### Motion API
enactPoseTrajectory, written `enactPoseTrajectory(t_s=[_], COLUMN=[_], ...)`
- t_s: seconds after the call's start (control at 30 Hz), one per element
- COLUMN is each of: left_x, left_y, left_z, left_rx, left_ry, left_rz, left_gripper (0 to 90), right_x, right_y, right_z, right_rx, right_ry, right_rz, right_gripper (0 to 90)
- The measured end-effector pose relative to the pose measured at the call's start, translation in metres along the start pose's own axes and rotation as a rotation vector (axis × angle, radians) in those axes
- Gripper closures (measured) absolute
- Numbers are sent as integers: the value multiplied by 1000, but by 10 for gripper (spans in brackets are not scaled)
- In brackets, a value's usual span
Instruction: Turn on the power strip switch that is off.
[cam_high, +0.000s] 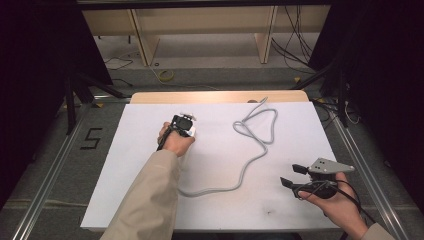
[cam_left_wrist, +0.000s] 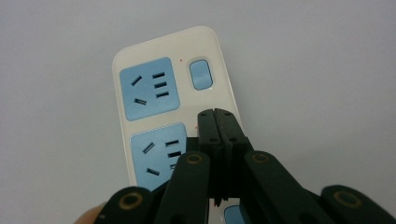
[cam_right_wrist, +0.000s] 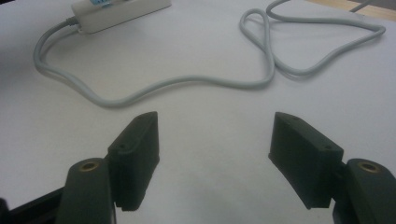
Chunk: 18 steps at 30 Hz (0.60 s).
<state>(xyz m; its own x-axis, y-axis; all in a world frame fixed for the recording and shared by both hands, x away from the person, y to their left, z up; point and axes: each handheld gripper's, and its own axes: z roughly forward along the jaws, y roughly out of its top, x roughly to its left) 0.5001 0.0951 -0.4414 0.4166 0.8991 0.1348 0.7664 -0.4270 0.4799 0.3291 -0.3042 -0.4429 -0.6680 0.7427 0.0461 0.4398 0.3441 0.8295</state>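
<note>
A cream power strip (cam_left_wrist: 205, 42) with blue sockets (cam_left_wrist: 149, 88) and a blue switch (cam_left_wrist: 200, 74) lies on the white table sheet (cam_high: 140, 150). My left gripper (cam_left_wrist: 217, 116) is shut with nothing between its jaws. Its closed tips point down at the strip's switch side, beside the second socket. In the high view the hand and left gripper (cam_high: 181, 122) cover most of the strip (cam_high: 192, 132). The strip's grey cable (cam_high: 250, 165) loops across the sheet toward the far edge. My right gripper (cam_high: 290, 175) is held open at the sheet's near right, facing the cable (cam_right_wrist: 187, 84) and strip (cam_right_wrist: 116, 14).
A wooden table edge (cam_high: 215, 96) shows beyond the sheet. Metal rails (cam_high: 50, 170) run along both sides of the table, with a "5" mark (cam_high: 91, 138) on the floor at left. Shelving (cam_high: 200, 30) and loose floor cables (cam_high: 295, 45) lie beyond.
</note>
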Motion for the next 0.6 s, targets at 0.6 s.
enactPoseTrajectory(t_s=[0.6], left_x=[0], left_y=[3], left_z=[1], left_rx=[25], left_ry=[2], left_rz=[-2], left_gripper=[899], right_x=[0], right_y=[0], right_z=[0], right_rx=[1], right_ry=[-1], right_rz=[-2], right_gripper=[334])
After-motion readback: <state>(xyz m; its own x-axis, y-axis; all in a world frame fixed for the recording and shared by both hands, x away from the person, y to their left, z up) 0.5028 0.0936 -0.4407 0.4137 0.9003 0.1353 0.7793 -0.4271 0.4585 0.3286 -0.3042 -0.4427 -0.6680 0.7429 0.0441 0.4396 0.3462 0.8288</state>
